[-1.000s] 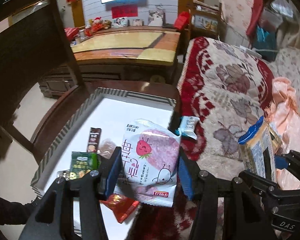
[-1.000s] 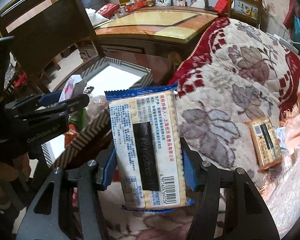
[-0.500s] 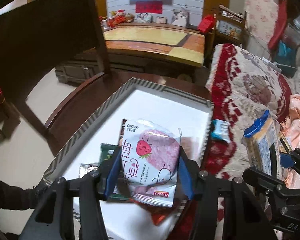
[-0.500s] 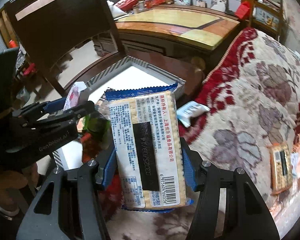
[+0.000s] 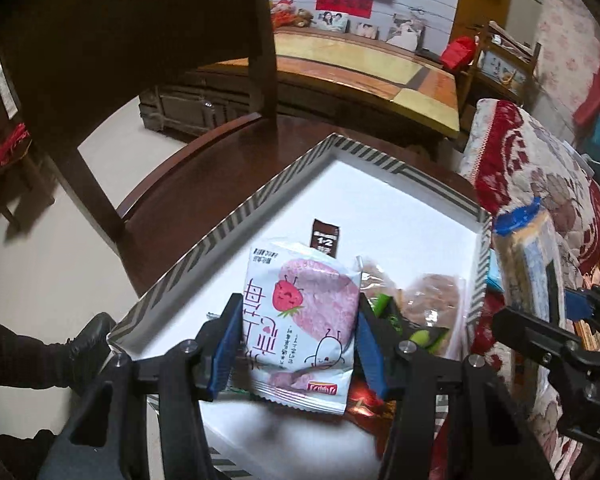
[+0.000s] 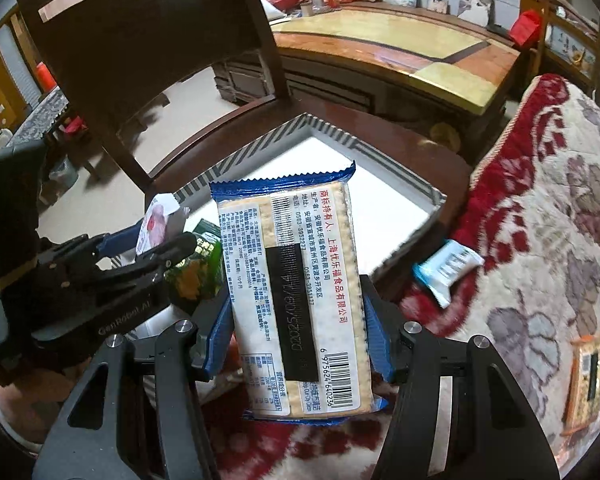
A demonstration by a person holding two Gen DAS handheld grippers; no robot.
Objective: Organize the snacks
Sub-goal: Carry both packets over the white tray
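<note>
My left gripper [image 5: 296,340] is shut on a white and pink strawberry snack packet [image 5: 300,328], held over the white box with a striped rim [image 5: 236,216]. In the box lie a brown sachet [image 5: 326,238], a green packet [image 5: 420,336] and clear bags of brown snacks [image 5: 432,296]. My right gripper [image 6: 296,332] is shut on a blue-edged cracker pack [image 6: 296,288], held upright at the box's right side over the sofa blanket. That cracker pack [image 5: 528,264] also shows at the right of the left wrist view. The left gripper [image 6: 112,272] appears at the left of the right wrist view.
The box sits on a dark wooden chair [image 5: 204,160] with a tall backrest [image 6: 140,40]. A red floral sofa blanket [image 6: 540,200] lies to the right with a small blue packet [image 6: 446,268] and another cracker pack [image 6: 588,384]. A wooden table [image 5: 360,72] stands behind.
Both grippers have moved left from the sofa toward the box, each with its packet still held. The strawberry packet now hangs over the box interior.
</note>
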